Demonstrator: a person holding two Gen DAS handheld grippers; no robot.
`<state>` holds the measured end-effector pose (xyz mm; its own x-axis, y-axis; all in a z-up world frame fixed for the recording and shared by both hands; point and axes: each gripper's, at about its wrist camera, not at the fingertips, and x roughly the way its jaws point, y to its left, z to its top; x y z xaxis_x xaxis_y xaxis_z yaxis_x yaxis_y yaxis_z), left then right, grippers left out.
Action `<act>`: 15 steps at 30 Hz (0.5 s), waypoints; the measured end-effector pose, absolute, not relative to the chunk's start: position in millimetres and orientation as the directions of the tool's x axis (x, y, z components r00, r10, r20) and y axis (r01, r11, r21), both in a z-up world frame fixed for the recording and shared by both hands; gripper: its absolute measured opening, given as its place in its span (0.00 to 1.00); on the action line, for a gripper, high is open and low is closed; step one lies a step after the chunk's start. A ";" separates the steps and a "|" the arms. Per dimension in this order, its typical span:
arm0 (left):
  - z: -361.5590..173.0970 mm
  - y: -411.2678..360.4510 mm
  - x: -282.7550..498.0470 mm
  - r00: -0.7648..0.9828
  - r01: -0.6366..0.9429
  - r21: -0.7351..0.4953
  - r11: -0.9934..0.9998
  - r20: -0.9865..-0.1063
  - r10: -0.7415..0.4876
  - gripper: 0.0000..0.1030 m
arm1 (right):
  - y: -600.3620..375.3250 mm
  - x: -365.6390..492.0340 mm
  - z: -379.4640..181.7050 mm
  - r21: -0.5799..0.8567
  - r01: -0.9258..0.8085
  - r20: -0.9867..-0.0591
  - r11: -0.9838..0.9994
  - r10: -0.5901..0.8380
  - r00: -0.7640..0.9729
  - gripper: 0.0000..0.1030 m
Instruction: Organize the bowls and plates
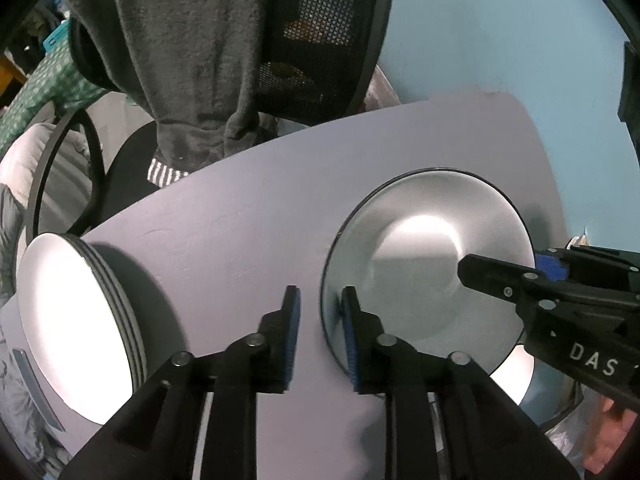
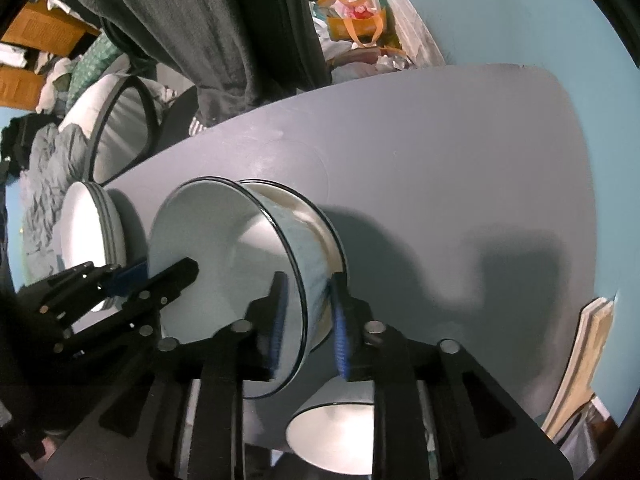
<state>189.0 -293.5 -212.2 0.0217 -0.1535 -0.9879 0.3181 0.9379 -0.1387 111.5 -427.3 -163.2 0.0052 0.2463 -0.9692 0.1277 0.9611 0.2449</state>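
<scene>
A white bowl with a dark rim is held above the grey table. My right gripper is shut on its near rim, one pad inside, one outside; it shows at the right of the left wrist view. A second bowl sits nested right behind the held one. My left gripper is open beside the bowl's left edge, its right finger just at the rim; it shows at the left of the right wrist view. A stack of white plates lies at the left.
Another white bowl sits at the table's near edge under my right gripper. A black mesh office chair draped with a grey garment stands behind the table. Bags and clutter lie on the floor beyond.
</scene>
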 end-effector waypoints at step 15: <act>-176.1 -283.7 156.8 0.051 0.304 -0.243 0.921 -0.961 -0.270 0.49 | -435.8 80.7 -141.8 0.186 0.144 -0.982 0.972 0.178 0.068 0.42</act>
